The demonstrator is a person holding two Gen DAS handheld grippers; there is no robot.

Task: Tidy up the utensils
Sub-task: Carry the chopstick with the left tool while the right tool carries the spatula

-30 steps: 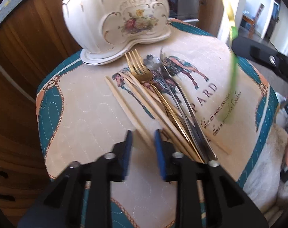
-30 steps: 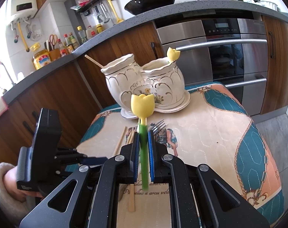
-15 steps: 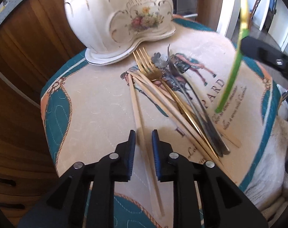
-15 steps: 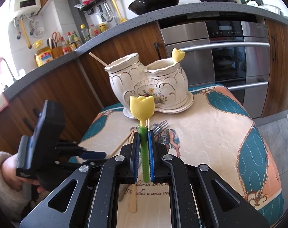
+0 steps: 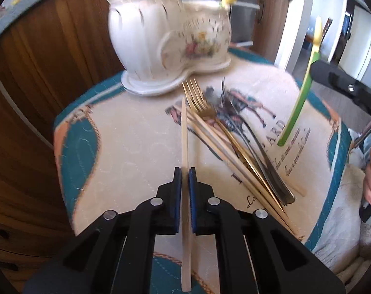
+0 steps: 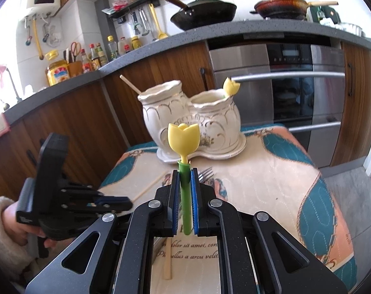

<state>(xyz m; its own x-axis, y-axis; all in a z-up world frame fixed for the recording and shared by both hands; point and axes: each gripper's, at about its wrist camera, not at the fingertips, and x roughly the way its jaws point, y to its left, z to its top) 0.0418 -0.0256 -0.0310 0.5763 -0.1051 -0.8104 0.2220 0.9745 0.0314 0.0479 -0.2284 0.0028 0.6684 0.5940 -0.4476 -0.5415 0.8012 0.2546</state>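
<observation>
With its jaws just closed on a pale wooden chopstick (image 5: 184, 137) above the quilted table (image 5: 126, 147), the left hand-held gripper (image 5: 184, 174) should lift level toward the cream two-pot ceramic holder (image 5: 170, 44); the right hand-held gripper (image 6: 184, 174) clamps a green-stemmed yellow tulip utensil (image 6: 184, 147).

both wrist views face the holder (image 5: 170, 46) closely

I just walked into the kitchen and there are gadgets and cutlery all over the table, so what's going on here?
A person is sorting utensils with a handheld gripper in each hand. The left gripper has just closed on a wooden chopstick. The right gripper holds a green stick with a yellow tulip top upright. Forks and more chopsticks lie in a pile on the tablecloth, in front of a two-pot ceramic holder that already holds one chopstick and one tulip stick.
</observation>
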